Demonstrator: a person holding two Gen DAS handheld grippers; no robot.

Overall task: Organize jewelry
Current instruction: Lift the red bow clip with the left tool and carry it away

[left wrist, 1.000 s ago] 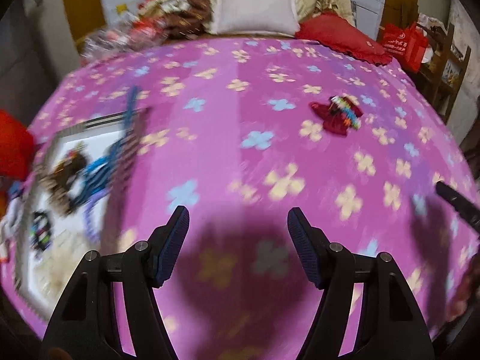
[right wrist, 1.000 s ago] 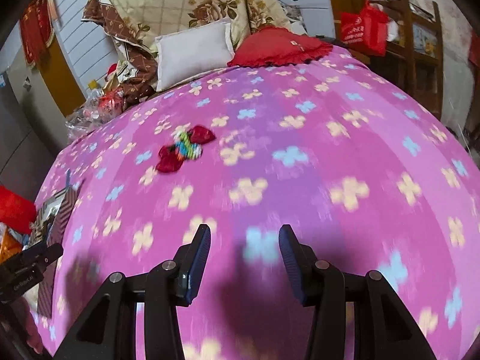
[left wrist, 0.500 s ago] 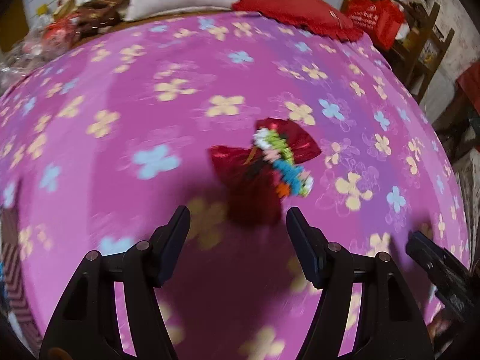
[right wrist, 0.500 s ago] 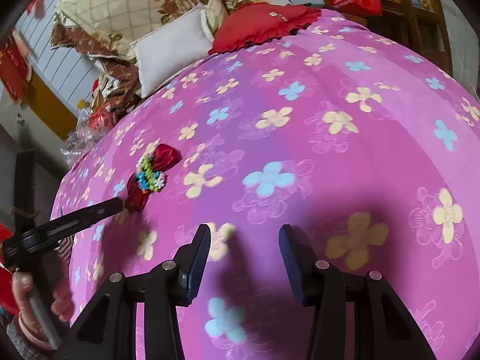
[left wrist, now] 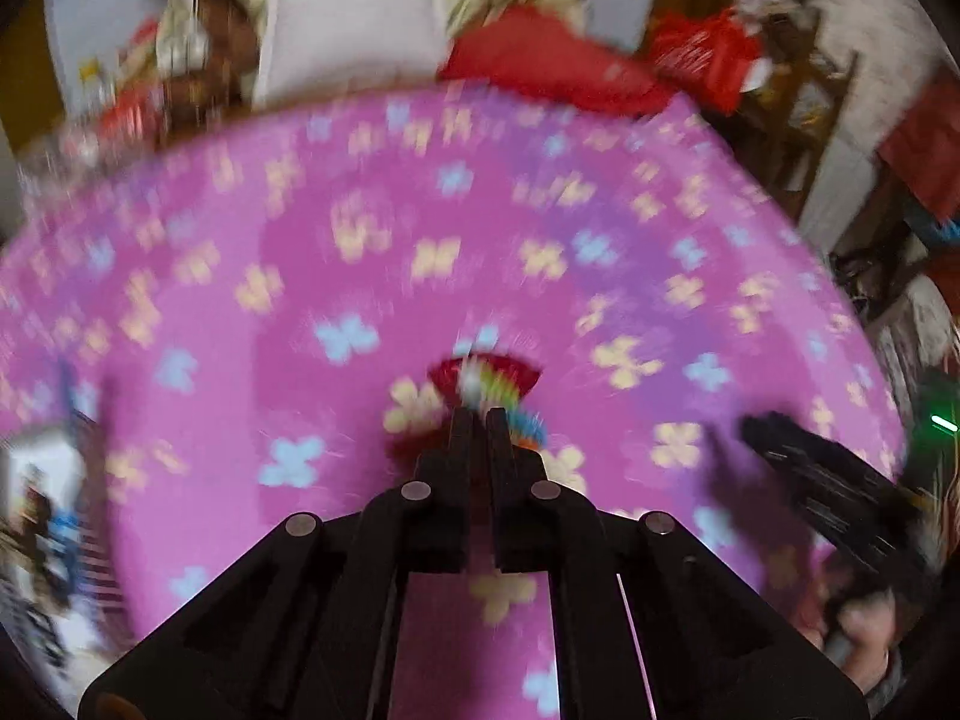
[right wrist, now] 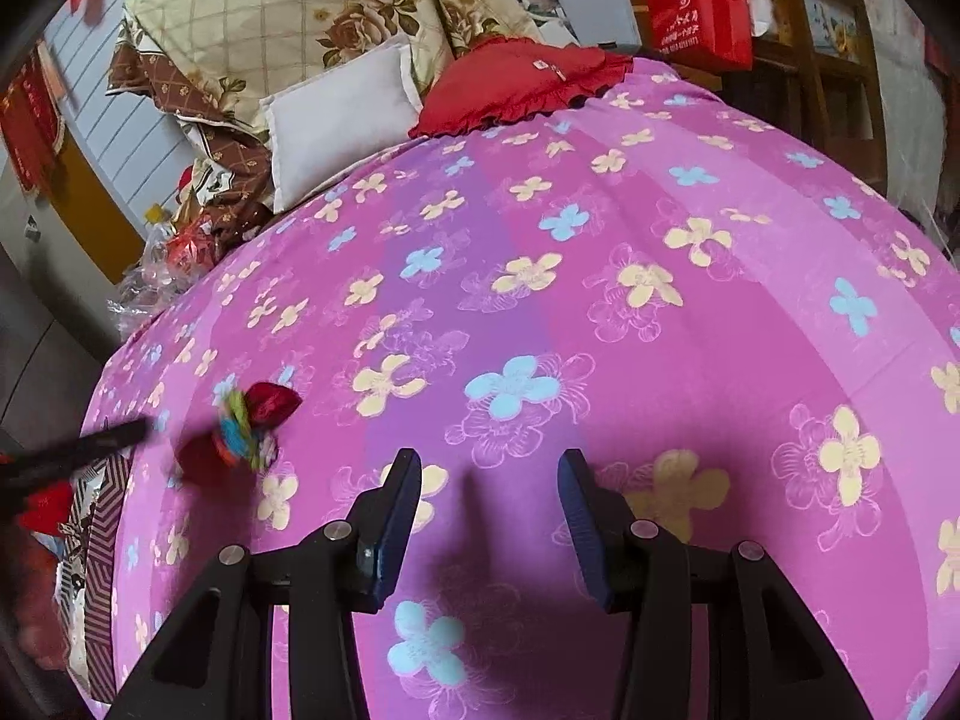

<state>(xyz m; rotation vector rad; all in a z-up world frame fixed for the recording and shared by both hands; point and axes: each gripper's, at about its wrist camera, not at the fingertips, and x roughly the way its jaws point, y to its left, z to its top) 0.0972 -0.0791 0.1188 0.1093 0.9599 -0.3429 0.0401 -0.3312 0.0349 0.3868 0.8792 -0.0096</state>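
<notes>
Our left gripper (left wrist: 478, 420) has just snapped closed from wide open, pinching the red fabric hair bow with multicoloured beads (left wrist: 489, 387) on the pink flowered bedspread (left wrist: 360, 252). Our right gripper (right wrist: 489, 504) hangs half open, holding nothing. We judge pickup secured.

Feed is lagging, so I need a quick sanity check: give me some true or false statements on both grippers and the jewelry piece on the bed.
1. The left gripper is shut. True.
2. The right gripper holds the beaded piece. False: its jaws stand open and empty over the pink bedspread.
3. The multicoloured beaded piece sits with a red pouch at the left gripper's tips. True.
4. The white pillow lies between the right gripper's fingers. False: it lies far off, at the head of the bed.
</notes>
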